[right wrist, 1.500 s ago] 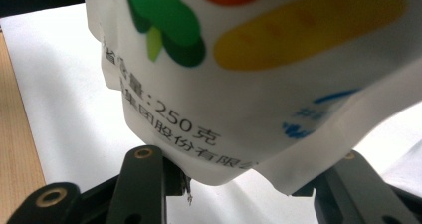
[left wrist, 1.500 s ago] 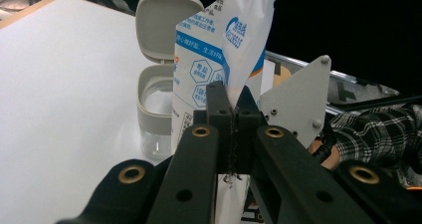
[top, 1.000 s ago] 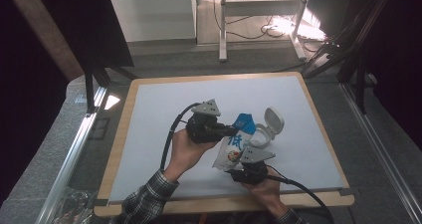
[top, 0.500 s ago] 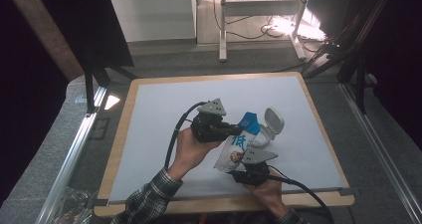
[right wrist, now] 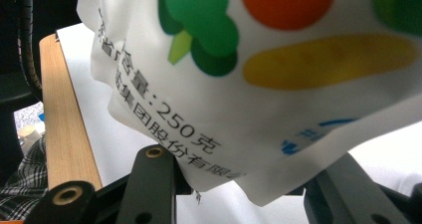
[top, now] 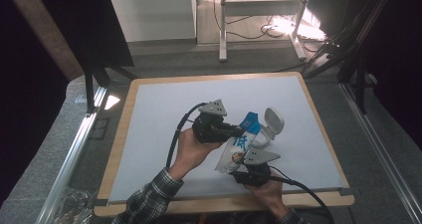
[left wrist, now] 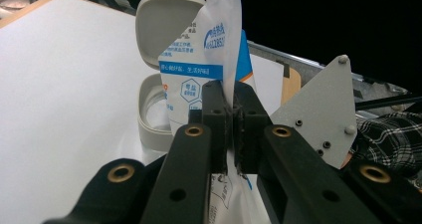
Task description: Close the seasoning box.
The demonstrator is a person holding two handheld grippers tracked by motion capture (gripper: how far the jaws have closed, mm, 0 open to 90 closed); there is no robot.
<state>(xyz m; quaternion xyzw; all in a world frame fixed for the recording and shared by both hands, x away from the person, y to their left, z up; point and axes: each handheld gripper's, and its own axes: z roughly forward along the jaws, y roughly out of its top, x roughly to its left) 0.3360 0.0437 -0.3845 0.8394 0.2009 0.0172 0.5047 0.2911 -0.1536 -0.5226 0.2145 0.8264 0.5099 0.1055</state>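
Note:
A white and blue pouch bag (top: 238,145) is held up over the table between both grippers. My left gripper (top: 238,132) comes in from the left, shut on the bag's thin side seam (left wrist: 225,59). Its pads still press on the seam, though the jaws have just eased a touch. My right gripper (top: 241,163) is shut on the bag's lower end from below; the bag's printed bottom (right wrist: 249,84) fills the space between its jaws (right wrist: 249,186). Just behind the bag stands a small white container (top: 268,127) with its hinged lid open (left wrist: 164,25).
The white tabletop (top: 164,109) has a wooden rim (top: 224,204). Metal rails run along both sides, and desk legs and cables lie beyond the far edge. A plaid sleeve (top: 149,199) comes in at the front.

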